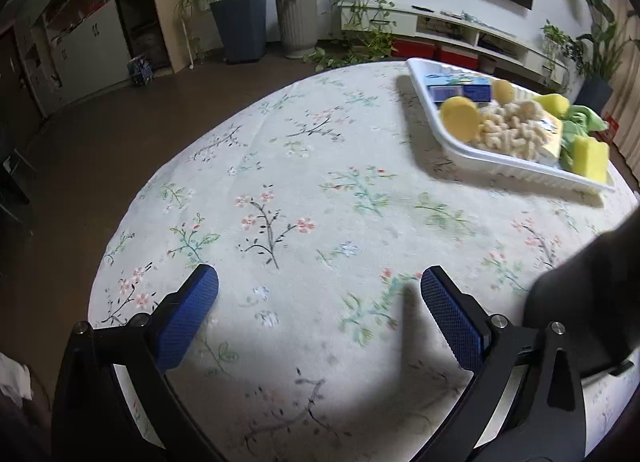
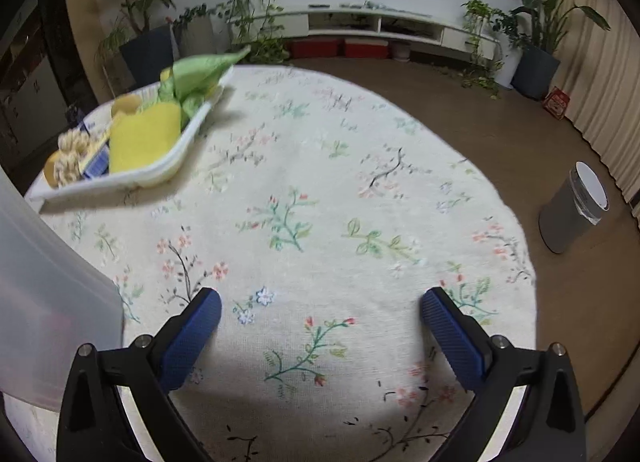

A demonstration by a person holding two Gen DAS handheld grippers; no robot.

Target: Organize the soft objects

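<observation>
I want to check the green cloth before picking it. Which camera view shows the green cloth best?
The right wrist view. There the green cloth stands up over the far end of the white tray, in full outline. The left wrist view shows only a small part at the tray's right side, behind the yellow sponges.

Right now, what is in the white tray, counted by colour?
White tray, left wrist view:
Yellow sponges: 4, first
Cream knobbly item: 1
Green cloth: 1
Blue pack: 1
Total: 7; anything hidden beneath cannot be counted.
</observation>
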